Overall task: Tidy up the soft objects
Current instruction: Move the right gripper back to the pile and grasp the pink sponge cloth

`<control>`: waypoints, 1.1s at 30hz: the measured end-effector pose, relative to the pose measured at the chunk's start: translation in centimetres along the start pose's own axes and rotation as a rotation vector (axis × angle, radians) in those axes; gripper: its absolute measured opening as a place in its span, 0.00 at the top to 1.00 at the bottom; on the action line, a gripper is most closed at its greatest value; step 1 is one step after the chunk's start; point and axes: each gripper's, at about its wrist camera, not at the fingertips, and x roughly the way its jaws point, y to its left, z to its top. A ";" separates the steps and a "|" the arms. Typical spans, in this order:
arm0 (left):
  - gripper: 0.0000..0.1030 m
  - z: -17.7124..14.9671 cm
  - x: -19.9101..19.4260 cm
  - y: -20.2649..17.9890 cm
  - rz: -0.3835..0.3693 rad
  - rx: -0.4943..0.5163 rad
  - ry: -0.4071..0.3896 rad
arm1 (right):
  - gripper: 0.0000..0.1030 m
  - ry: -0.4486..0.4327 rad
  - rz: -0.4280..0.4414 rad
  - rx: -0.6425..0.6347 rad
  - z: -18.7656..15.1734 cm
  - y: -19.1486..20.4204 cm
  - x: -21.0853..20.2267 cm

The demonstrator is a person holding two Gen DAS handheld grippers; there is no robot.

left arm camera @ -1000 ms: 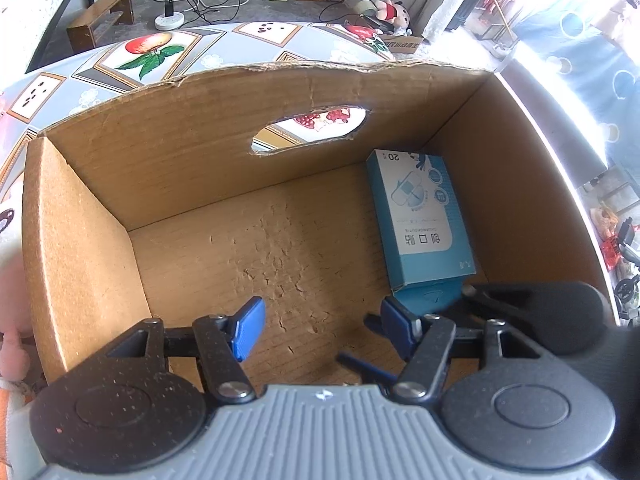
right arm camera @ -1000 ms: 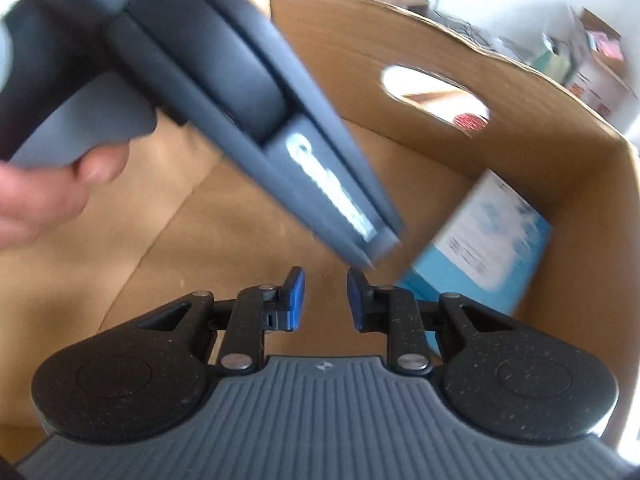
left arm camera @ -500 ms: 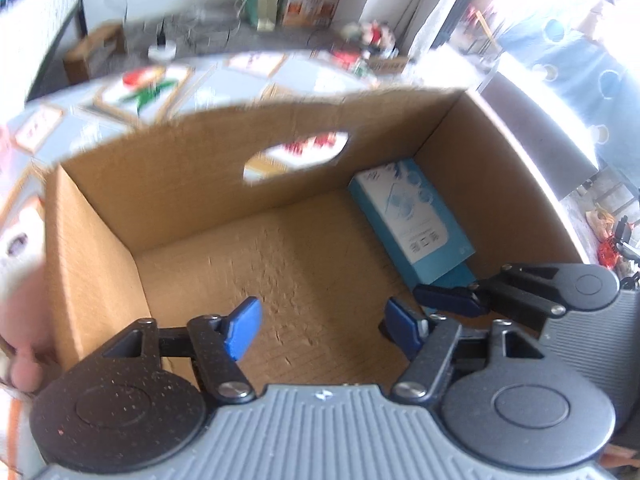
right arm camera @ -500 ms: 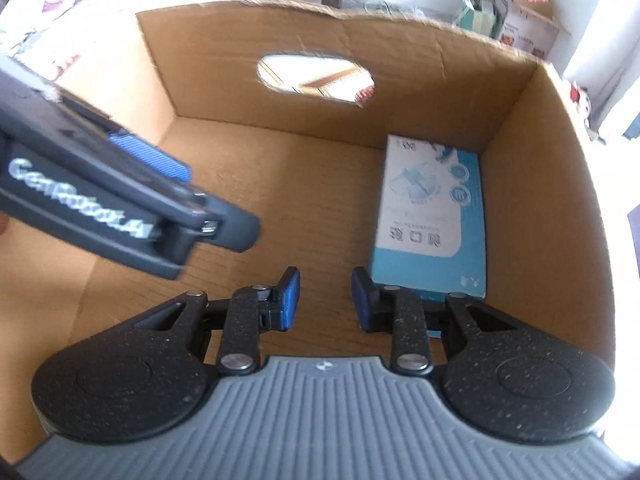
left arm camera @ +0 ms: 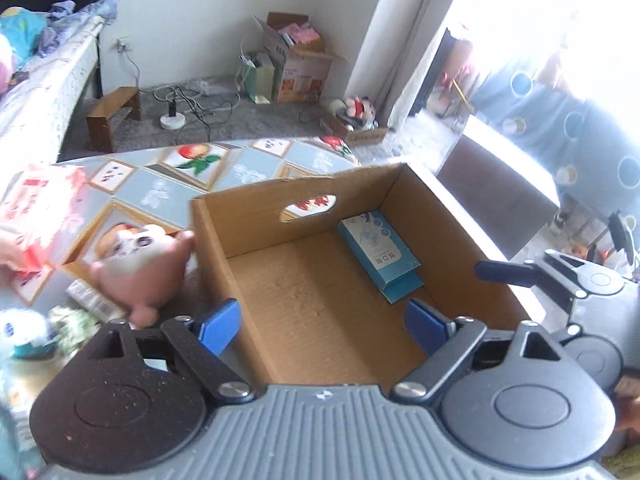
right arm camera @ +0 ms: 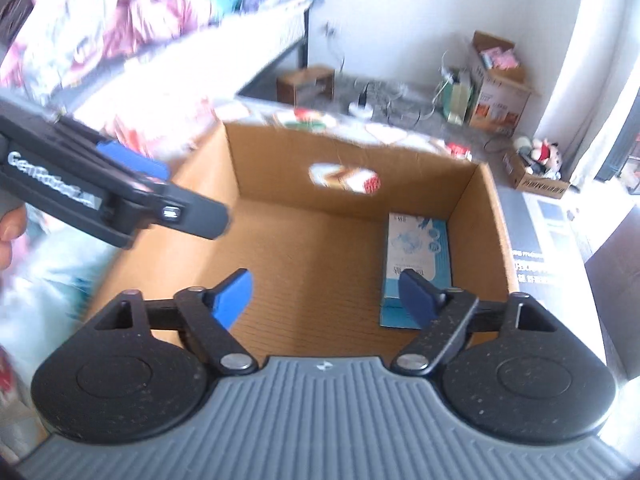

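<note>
An open cardboard box (left arm camera: 280, 292) stands on the patterned table, with a blue packet (left arm camera: 378, 256) lying flat in its far right corner. My left gripper (left arm camera: 323, 326) hangs above the box's near left wall; its jaws are opening and nothing is between them. My right gripper (right arm camera: 325, 299) hovers over the box (right arm camera: 320, 248), jaws opening and empty, with the blue packet (right arm camera: 418, 256) beyond its right pad. A pink plush toy (left arm camera: 140, 268) leans against the outside of the box's left wall. The left gripper's finger (right arm camera: 192, 216) crosses the right wrist view at left.
A red and white packet (left arm camera: 40, 208) lies left of the plush, with a hand (left arm camera: 8, 256) at the frame edge. Small soft items (left arm camera: 68, 320) are piled at the table's near left. A bed (right arm camera: 140, 40) stands behind, and boxes (left arm camera: 296, 64) and cables on the floor.
Both grippers have risen out of the box and drawn back, so the room now shows. The right jaws went from nearly shut to wide; the left jaws widened. The blue packet stayed put.
</note>
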 end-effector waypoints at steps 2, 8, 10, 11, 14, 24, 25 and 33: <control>0.05 -1.5 -2.9 1.6 0.007 -0.015 -0.037 | 0.09 -0.045 0.000 0.023 0.1 0.9 -2.1; 0.04 -7.3 -11.1 8.7 0.086 -0.122 -0.116 | 0.01 -0.151 -0.001 0.066 -0.7 4.0 -7.4; 0.04 -9.7 -13.4 11.0 0.127 -0.168 -0.157 | 0.01 -0.160 -0.011 0.084 -0.9 5.2 -8.7; 0.03 -10.9 -14.6 12.3 0.150 -0.198 -0.174 | 0.01 -0.166 -0.019 0.089 -1.1 5.8 -9.0; 0.03 -14.8 -16.9 15.3 0.187 -0.278 -0.225 | 0.01 -0.176 -0.030 0.101 -1.9 7.3 -8.0; 0.04 -23.5 -16.3 16.3 0.299 -0.255 -0.240 | 0.01 -0.197 0.338 0.274 -4.6 13.4 -3.5; 0.04 -23.7 -15.9 15.7 0.320 -0.207 -0.237 | 0.01 -0.165 0.419 0.320 -5.0 14.2 -2.6; 0.04 -25.5 -10.7 12.3 0.365 0.193 -0.160 | 0.23 0.158 0.648 0.461 -9.4 23.1 5.5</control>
